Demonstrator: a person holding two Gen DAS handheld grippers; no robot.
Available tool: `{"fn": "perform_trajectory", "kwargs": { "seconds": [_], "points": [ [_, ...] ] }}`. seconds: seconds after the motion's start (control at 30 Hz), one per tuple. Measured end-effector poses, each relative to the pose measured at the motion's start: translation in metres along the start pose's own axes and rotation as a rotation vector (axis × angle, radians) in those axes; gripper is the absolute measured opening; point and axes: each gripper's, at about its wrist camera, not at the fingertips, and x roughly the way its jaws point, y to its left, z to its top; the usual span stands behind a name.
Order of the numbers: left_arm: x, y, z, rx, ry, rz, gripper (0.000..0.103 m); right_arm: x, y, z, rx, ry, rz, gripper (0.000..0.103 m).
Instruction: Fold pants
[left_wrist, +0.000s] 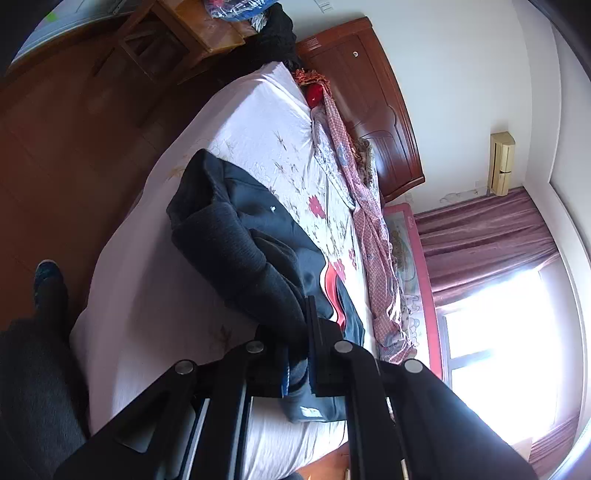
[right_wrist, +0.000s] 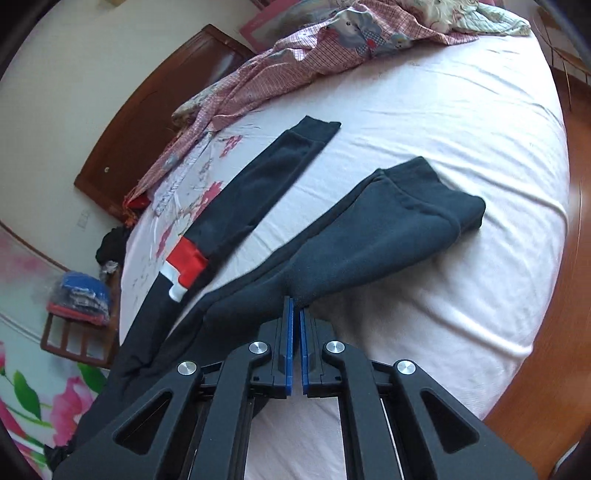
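Dark navy pants with a red and white patch lie on the pale pink bed sheet. Their two legs spread away from me in the right wrist view, and the nearer leg's cuff is bunched. My right gripper is shut on the edge of that nearer leg, whose dark cloth is pinched between the blue pads. In the left wrist view the pants lie crumpled. My left gripper is shut on their dark fabric, which is bunched between its black fingers.
A pink checked cloth and bedding are heaped along the far side of the bed by the wooden headboard. A wooden chair holding bagged clothes stands on the brown floor. A person's leg and shoe are beside the bed. Curtains frame a bright window.
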Motion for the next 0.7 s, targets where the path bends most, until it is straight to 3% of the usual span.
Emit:
{"fn": "perform_trajectory", "kwargs": {
  "seconds": [0.13,0.27,0.3,0.33,0.4,0.47,0.53,0.57,0.6,0.63,0.67,0.7],
  "points": [
    [-0.021,0.004,-0.041,0.04,0.047,0.081,0.006,-0.005,-0.024,-0.002,-0.05,0.053,-0.013,0.002],
    [-0.024,0.036,-0.068,0.02,0.107,0.185,0.007,0.014,-0.047,-0.031,-0.116,0.154,-0.053,0.002],
    [-0.02,0.043,-0.073,0.035,0.122,0.226,0.007,0.022,-0.053,-0.038,-0.123,0.175,-0.113,0.002],
    [-0.015,0.05,-0.076,0.039,0.145,0.264,0.008,0.028,-0.057,-0.043,-0.126,0.196,-0.115,0.004],
    [-0.005,0.051,-0.079,0.086,0.178,0.403,0.015,0.032,-0.07,-0.052,-0.075,0.239,-0.109,0.02],
    [-0.005,0.04,-0.083,0.178,0.186,0.474,0.018,0.019,-0.081,-0.053,0.011,0.216,-0.047,0.022],
    [-0.012,0.015,-0.091,0.343,0.153,0.551,0.029,0.005,-0.092,-0.048,0.081,0.18,-0.05,0.022],
    [-0.016,-0.001,-0.098,0.44,0.134,0.606,0.048,-0.001,-0.098,-0.043,0.115,0.156,-0.04,0.022],
    [-0.021,-0.012,-0.101,0.499,0.101,0.631,0.058,-0.006,-0.105,-0.036,0.14,0.128,-0.036,0.022],
    [-0.026,-0.022,-0.104,0.554,0.068,0.626,0.069,-0.01,-0.114,-0.028,0.18,0.096,-0.076,0.033],
    [-0.03,-0.034,-0.109,0.607,0.043,0.61,0.072,-0.012,-0.121,-0.02,0.224,0.071,-0.08,0.039],
    [-0.03,-0.049,-0.117,0.675,0.028,0.6,0.074,-0.013,-0.128,-0.013,0.27,0.05,-0.034,0.039]
  ]
}}
